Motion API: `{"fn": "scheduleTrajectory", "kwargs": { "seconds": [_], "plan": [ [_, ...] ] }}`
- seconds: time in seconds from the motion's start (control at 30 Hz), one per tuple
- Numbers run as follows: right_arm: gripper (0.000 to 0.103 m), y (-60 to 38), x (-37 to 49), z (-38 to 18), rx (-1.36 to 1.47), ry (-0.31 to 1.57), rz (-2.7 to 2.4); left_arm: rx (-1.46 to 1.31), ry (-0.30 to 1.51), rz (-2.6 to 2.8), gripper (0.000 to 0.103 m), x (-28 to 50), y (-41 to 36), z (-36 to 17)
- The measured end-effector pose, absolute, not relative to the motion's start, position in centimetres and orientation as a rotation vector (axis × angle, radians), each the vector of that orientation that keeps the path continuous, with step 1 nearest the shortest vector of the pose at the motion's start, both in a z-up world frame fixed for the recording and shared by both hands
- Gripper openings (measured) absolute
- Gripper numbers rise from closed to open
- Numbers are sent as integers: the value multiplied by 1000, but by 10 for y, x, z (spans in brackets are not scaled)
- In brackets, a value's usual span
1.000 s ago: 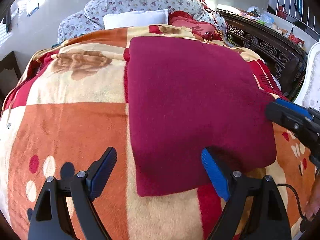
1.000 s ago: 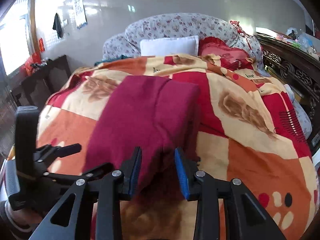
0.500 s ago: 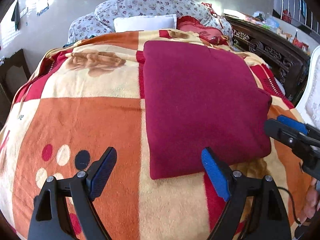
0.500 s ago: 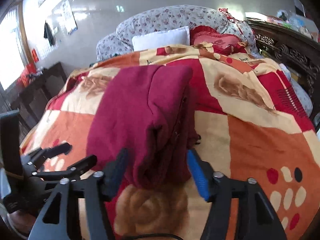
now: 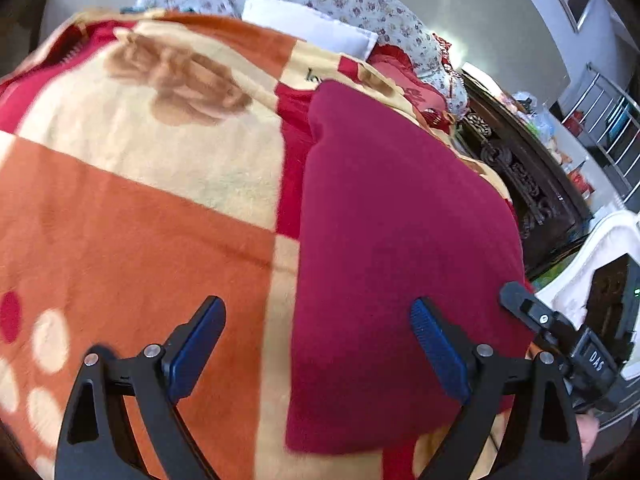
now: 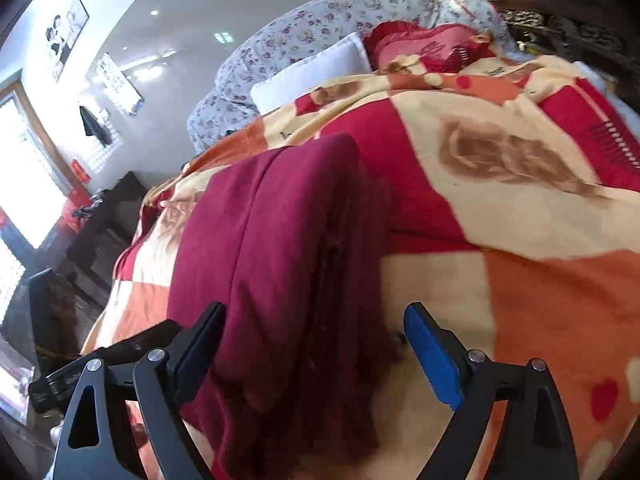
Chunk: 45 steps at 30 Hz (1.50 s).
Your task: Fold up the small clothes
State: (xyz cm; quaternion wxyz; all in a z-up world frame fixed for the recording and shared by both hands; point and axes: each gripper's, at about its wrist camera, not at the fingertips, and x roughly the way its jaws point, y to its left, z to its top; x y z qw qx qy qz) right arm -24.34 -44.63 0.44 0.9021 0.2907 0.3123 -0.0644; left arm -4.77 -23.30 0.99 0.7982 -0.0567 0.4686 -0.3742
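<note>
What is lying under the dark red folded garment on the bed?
The dark red garment lies on a checked blanket in orange, cream and red, which spreads out on all sides of it. The patch of blanket directly beneath is covered, and so are the garment's inner layers.

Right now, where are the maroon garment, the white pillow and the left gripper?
maroon garment [image 5: 400, 240], left wrist view, flat top face.
white pillow [image 6: 312, 76], right wrist view, front face.
left gripper [image 5: 318, 348], left wrist view, between fingertips.

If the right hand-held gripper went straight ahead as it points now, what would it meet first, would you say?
Most likely the maroon garment: its near end sits between the open fingers of the right hand-held gripper, on the blanket. Depth is uncertain.
</note>
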Motion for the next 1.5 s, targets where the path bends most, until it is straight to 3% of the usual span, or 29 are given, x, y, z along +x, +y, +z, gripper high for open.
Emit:
{"fn": "scheduleTrajectory", "kwargs": {
  "seconds": [0.1,0.17,0.2,0.23,0.27,0.4,0.67,0.77,0.87,0.9,1.07,1.17,1.2,1.27,1.37,1.5],
  "plan": [
    [92,-446,-232,-2,621,648,-95,-173,1047,-850,93,-38,-242,1],
    [74,-441,-228,0,583,662,-96,-181,1066,-887,93,-36,-249,-3],
    [68,-440,-229,2,565,659,-105,-162,1064,-901,89,-37,-253,-4],
    [56,-437,-231,5,553,647,-104,-138,1048,-932,69,-41,-257,-1],
    [49,-434,-235,9,533,639,-100,-111,1038,-956,67,-45,-260,3],
    [45,-413,-250,32,502,614,-67,-66,1001,-973,51,-61,-250,25],
    [46,-331,-275,44,505,648,85,-12,960,-896,51,-109,-154,62],
    [58,-302,-271,20,520,753,108,24,993,-827,51,-124,-124,47],
    [62,-280,-273,6,404,841,49,61,1059,-745,54,-129,-105,19],
    [64,-276,-280,10,362,823,18,46,1054,-726,59,-131,-99,14],
    [67,-280,-309,58,341,658,-15,60,957,-657,64,-143,-85,34],
    [66,-264,-297,70,230,647,16,75,909,-640,72,-144,-91,44],
    [64,-258,-287,68,189,662,13,83,903,-639,73,-144,-94,44],
    [44,-251,-267,53,133,721,-8,104,906,-620,73,-142,-99,40],
    [27,-252,-237,20,0,800,-139,162,908,-586,73,-138,-112,27],
    [26,-264,-229,6,30,816,-151,182,882,-574,76,-140,-117,22]
  ]
}}
